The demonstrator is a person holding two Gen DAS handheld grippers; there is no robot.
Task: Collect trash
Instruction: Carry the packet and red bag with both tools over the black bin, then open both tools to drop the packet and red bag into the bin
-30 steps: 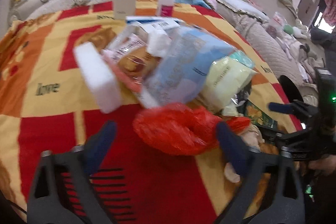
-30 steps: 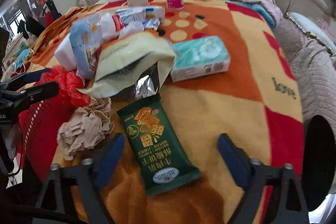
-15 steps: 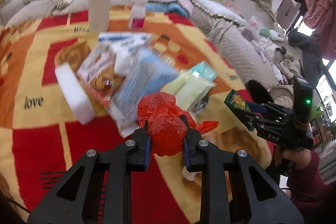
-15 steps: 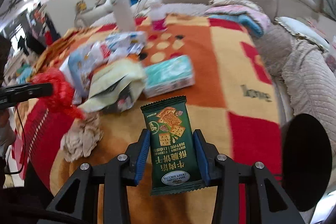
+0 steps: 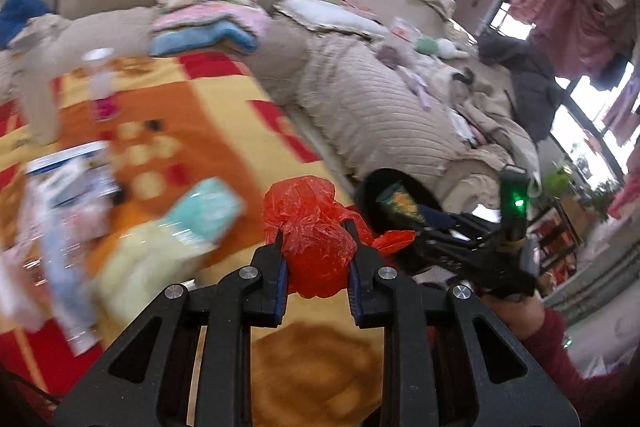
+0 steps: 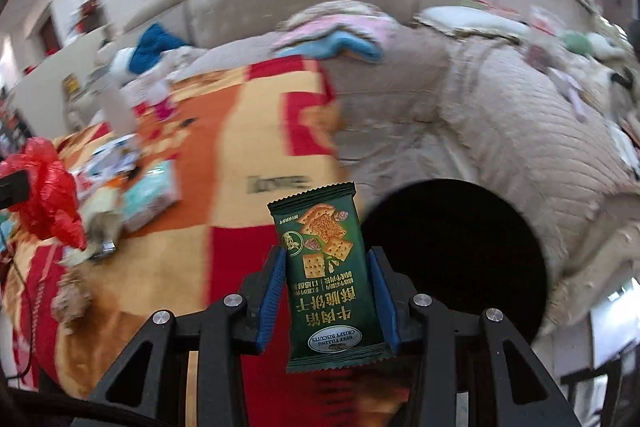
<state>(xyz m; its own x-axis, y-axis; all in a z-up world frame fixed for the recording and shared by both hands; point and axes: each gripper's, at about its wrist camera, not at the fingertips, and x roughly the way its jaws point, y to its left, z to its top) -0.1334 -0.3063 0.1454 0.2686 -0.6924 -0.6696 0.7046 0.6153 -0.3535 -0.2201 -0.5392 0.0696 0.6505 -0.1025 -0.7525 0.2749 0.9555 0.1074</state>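
My left gripper (image 5: pixel 316 251) is shut on a crumpled red plastic bag (image 5: pixel 312 227) and holds it above the table's right side. My right gripper (image 6: pixel 328 279) is shut on a green biscuit packet (image 6: pixel 326 275) and holds it up beside a black round bin (image 6: pixel 456 259). In the left wrist view the right gripper (image 5: pixel 440 227) with the packet (image 5: pixel 400 203) is over the black bin (image 5: pixel 384 183). The red bag also shows at the far left of the right wrist view (image 6: pixel 44 187).
A red, orange and yellow cloth (image 5: pixel 192 131) covers the table. More wrappers, a teal tissue pack (image 5: pixel 204 211), a pale yellow bag (image 5: pixel 144 259) and a small bottle (image 5: pixel 102 83) lie on it. A beige quilted sofa (image 5: pixel 372 103) stands behind and to the right.
Both grippers closed on their items, lifted them off the table and swung right toward the black bin. The view is blurred from motion.
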